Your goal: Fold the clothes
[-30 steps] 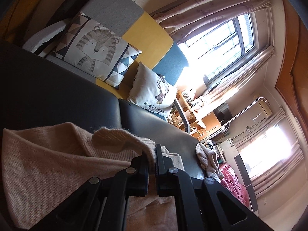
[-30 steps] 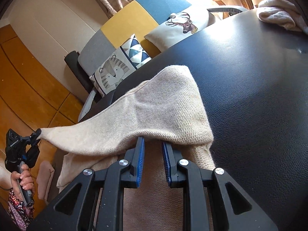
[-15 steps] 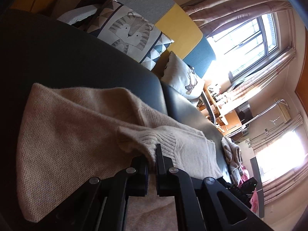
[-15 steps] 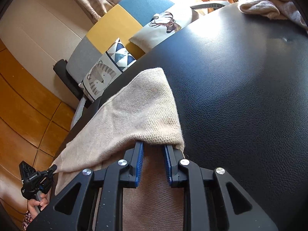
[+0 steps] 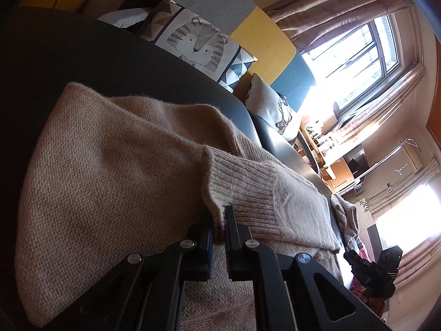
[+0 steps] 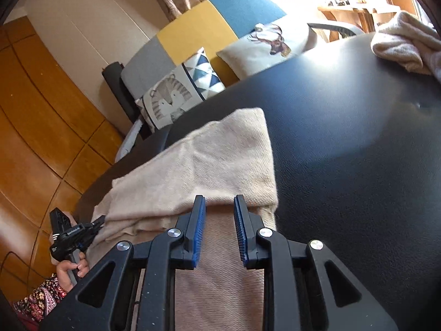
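Observation:
A beige knit sweater lies folded over itself on the black padded table. My left gripper is shut on the sweater's ribbed edge, low over the fabric. In the right wrist view the same sweater lies flat on the table. My right gripper is open, its jaws apart just at the folded edge, holding nothing. The left gripper also shows at the far left of the right wrist view, pinching the sweater's corner.
A second beige garment lies bunched at the table's far right; it also shows in the left wrist view. A sofa with a tiger cushion and a deer cushion stands behind the table. A wooden wall is on the left.
My right gripper has opened and let go of the sweater, which now lies flat. My left gripper has lowered its edge onto the fabric, still shut on it.

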`<move>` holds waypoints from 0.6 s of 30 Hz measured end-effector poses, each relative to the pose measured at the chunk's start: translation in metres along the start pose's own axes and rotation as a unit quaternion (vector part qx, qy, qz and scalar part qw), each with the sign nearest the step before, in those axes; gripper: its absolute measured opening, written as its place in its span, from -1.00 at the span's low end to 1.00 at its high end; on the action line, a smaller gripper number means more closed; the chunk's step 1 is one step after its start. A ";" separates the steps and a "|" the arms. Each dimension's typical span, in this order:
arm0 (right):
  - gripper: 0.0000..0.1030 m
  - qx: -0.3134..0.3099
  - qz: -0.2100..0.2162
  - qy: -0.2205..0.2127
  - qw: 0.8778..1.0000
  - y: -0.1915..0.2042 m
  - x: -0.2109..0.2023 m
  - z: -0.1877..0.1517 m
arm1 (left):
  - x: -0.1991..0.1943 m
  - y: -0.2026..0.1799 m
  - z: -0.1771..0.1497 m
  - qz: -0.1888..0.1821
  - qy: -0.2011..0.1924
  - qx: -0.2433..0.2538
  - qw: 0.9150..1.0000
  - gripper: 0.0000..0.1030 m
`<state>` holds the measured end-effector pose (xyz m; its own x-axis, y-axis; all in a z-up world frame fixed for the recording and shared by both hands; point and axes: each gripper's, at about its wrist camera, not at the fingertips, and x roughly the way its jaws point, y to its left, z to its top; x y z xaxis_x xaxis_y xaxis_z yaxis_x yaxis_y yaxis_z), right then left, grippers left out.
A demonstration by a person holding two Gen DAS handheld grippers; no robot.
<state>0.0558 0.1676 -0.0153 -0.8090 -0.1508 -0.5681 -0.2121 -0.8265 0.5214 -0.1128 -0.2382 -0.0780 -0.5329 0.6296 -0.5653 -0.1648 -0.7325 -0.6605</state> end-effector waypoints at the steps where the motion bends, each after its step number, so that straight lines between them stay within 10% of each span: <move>1: -0.55 -0.002 -0.003 -0.008 1.000 0.005 0.002 0.004 | 0.000 0.001 0.000 -0.003 -0.001 -0.002 1.000 -0.85; 15: -0.58 -0.061 -0.121 0.051 0.989 0.003 0.075 0.014 | 0.002 0.003 0.001 -0.018 -0.006 -0.009 1.000 -0.86; 18: -0.62 -0.011 -0.088 0.055 0.995 -0.017 0.070 0.025 | 0.003 0.003 0.001 -0.019 -0.006 -0.009 1.000 -0.86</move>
<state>-0.0111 0.1844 -0.0484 -0.6958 -0.0609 -0.7156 -0.3313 -0.8568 0.3950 -0.1160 -0.2393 -0.0810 -0.5364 0.6541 -0.5334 -0.1697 -0.7026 -0.6910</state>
